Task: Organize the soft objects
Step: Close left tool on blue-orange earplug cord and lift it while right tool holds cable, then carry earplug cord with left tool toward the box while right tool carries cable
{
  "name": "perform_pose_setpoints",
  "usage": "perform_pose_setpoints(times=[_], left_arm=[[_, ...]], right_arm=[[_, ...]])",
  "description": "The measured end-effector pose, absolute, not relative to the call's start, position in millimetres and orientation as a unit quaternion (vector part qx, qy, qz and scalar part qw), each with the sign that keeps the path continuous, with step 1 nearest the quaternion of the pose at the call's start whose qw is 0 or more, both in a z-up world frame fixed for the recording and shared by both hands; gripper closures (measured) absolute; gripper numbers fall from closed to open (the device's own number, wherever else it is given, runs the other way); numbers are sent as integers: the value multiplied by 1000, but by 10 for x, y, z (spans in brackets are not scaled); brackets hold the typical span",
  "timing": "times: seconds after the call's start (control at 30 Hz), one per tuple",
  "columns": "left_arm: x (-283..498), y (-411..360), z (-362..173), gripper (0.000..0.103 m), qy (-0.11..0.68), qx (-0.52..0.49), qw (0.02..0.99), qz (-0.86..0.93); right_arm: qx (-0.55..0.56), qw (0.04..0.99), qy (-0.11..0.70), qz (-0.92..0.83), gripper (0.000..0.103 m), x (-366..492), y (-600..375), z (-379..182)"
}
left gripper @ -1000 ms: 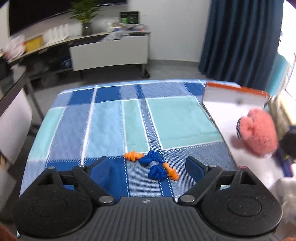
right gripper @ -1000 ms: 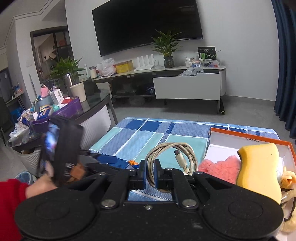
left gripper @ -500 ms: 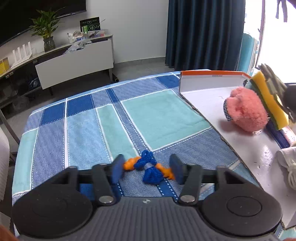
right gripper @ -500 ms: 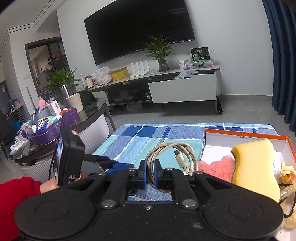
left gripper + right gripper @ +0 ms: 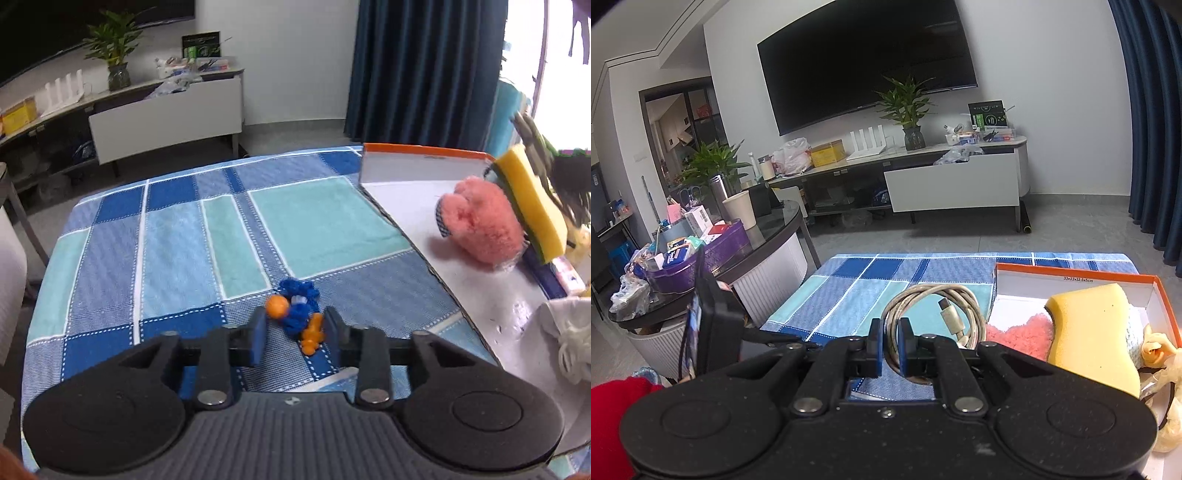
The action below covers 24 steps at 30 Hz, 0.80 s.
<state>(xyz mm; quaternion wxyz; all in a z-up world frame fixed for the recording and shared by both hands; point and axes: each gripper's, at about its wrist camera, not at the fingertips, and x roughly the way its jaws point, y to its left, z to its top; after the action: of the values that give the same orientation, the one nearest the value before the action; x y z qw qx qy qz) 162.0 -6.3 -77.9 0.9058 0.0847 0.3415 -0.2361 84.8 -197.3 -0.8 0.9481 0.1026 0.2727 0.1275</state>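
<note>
The left gripper [image 5: 294, 334] has just been closing around the corded earplugs [image 5: 297, 314] on the checked cloth [image 5: 177, 251], its pads not clearly pressing them. The right gripper [image 5: 889, 347] stays clenched on a coiled cable [image 5: 934, 314] beside the orange-rimmed box [image 5: 1167, 314].

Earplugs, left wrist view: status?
Left claw just closing around corded earplugs, pads near contact. Right claw shut on coiled cable. Nothing in the way.

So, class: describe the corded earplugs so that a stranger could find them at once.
Start at the blue checked cloth beside the orange-rimmed box. Near its front edge, between the left gripper fingers, lie the earplugs: two orange plugs on a bunched blue cord, the only loose item there.
</note>
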Motion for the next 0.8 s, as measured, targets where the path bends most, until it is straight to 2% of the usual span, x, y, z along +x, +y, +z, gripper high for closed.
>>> perform_pose_setpoints(times=[0.13, 0.2, 0.27, 0.8], left_arm=[[1594, -94, -795, 62, 334, 100, 908, -234], [1592, -85, -788, 83, 333, 96, 909, -232], [1565, -70, -772, 86, 332, 89, 909, -234], [1142, -157, -209, 87, 311, 49, 936, -156]], right_arm=[[102, 950, 269, 123, 93, 810, -1997, 20], [103, 950, 268, 120, 93, 799, -2003, 24], [103, 951, 267, 119, 93, 791, -1997, 34], [92, 953, 262, 120, 93, 658, -1943, 146]])
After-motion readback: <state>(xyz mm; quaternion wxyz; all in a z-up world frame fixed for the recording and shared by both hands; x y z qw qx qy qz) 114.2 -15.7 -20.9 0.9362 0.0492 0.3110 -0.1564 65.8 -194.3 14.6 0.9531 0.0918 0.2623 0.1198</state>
